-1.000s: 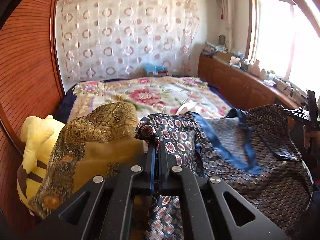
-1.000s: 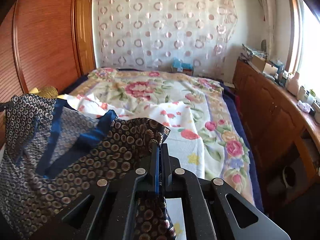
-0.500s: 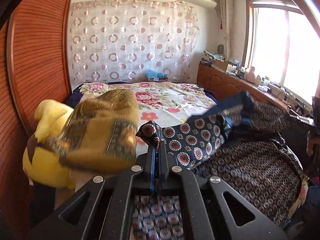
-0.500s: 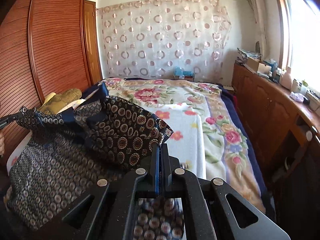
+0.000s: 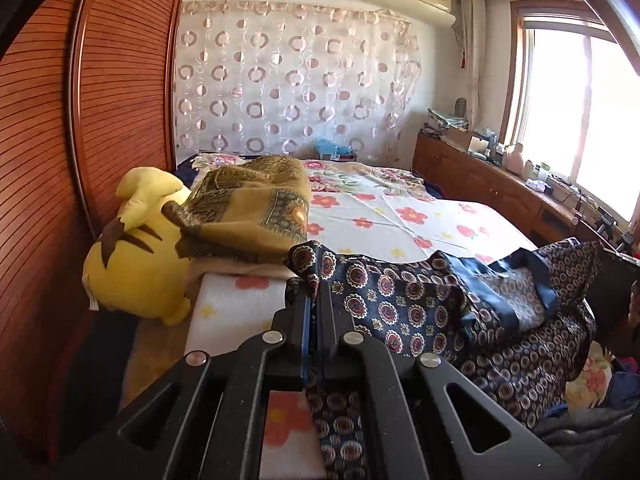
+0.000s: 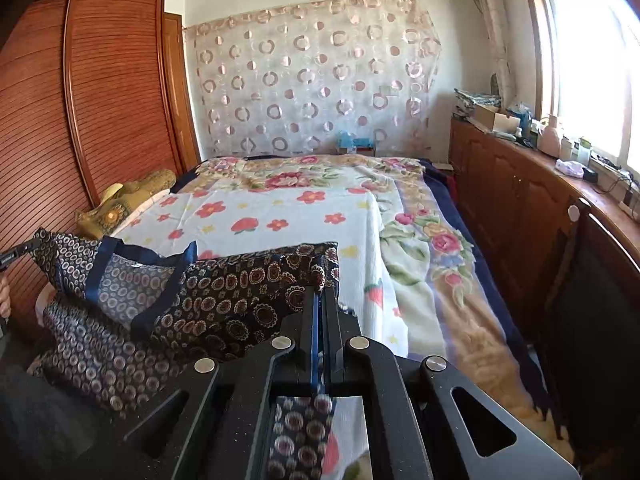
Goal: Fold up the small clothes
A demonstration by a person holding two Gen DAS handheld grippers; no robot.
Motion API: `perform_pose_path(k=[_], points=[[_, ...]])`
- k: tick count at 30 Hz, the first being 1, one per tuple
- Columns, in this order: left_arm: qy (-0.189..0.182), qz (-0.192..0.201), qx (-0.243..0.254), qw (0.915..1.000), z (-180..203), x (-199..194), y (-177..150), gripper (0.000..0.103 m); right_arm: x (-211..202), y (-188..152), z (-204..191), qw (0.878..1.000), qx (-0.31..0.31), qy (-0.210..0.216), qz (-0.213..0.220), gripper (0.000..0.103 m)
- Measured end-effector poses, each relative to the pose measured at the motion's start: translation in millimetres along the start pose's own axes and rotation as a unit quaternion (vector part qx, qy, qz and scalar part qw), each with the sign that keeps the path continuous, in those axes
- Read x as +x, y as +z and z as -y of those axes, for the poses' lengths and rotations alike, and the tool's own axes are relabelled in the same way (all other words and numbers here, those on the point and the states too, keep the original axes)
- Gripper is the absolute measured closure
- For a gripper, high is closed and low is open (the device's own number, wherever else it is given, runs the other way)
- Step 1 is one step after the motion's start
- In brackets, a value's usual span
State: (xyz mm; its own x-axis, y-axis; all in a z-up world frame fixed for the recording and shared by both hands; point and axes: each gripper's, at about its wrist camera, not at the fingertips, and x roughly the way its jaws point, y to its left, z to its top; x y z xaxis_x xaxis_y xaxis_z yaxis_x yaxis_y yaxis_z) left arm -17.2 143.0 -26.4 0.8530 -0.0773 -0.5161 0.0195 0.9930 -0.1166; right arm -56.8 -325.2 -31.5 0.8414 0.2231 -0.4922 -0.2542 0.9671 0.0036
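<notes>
A dark navy garment with round medallion print and plain blue trim (image 5: 420,304) hangs stretched between my two grippers over the near end of the bed. My left gripper (image 5: 314,292) is shut on one corner of it. My right gripper (image 6: 322,292) is shut on the other corner (image 6: 240,296). The cloth sags in the middle and its lower part drapes down over the bed's near edge. In the right wrist view the left gripper's tip (image 6: 16,254) shows at the far left edge.
The bed (image 6: 288,216) has a white floral sheet over a flowered blanket. A yellow plush toy (image 5: 132,256) and a folded gold patterned cloth (image 5: 248,208) lie at the bed's left. A wooden wardrobe (image 5: 80,120) stands left; a wooden cabinet (image 6: 520,200) runs along the right.
Both grippers have pulled back and down toward the near end of the bed with the garment, which now hangs lower and more spread. Both stay shut on it.
</notes>
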Motion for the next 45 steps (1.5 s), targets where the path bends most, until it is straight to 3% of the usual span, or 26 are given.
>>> perform_pose_path(k=[3,7,12,13,16,19,26,30,34,37,45], points=[[-0.017,-0.034,0.015,0.9992,1.0,6.8,-9.4,0.099,1.5,-3.8,0.2,1.0,-0.001,-0.007,-0.024,0.102],[-0.007,-0.05,0.041,0.9979,3.9,10.6,-12.5,0.077,10.3,6.2,2.7,0.999,0.0,-0.028,-0.033,0.097],[-0.015,-0.029,0.043,0.9985,4.7,1.6,0.6,0.056,1.6,32.8,-6.8,0.999,-0.014,-0.034,0.004,0.095],[-0.013,-0.026,0.045,0.9986,4.5,2.3,4.5,0.046,-0.1,37.3,-8.6,0.999,-0.017,-0.034,0.011,0.092],[-0.007,-0.023,0.047,0.9986,2.5,10.4,13.1,0.031,-0.7,44.4,-12.9,0.999,-0.026,-0.033,0.022,0.077],[-0.007,-0.034,0.041,0.9986,-4.4,28.5,21.2,0.029,16.7,51.7,-13.9,0.999,-0.035,-0.023,0.015,0.07],[0.017,-0.078,0.02,0.9966,-21.7,77.2,26.7,0.029,76.5,59.5,4.9,0.999,-0.024,-0.01,-0.036,0.069],[0.024,-0.107,0.024,0.9937,-24.6,100.0,21.6,0.029,83.5,63.3,8.5,0.999,-0.021,0.001,-0.045,0.068],[0.028,-0.145,0.022,0.9888,-26.6,120.1,13.1,0.029,90.9,65.2,11.3,0.997,-0.02,0.007,-0.072,0.055],[0.032,-0.165,0.029,0.9854,-24.7,129.2,5.6,0.029,100.1,62.5,17.4,0.995,-0.02,-0.006,-0.096,0.052],[0.012,-0.191,0.037,0.9808,-19.9,139.4,-1.2,0.029,119.4,59.1,25.7,0.986,-0.011,0.013,-0.165,0.05]])
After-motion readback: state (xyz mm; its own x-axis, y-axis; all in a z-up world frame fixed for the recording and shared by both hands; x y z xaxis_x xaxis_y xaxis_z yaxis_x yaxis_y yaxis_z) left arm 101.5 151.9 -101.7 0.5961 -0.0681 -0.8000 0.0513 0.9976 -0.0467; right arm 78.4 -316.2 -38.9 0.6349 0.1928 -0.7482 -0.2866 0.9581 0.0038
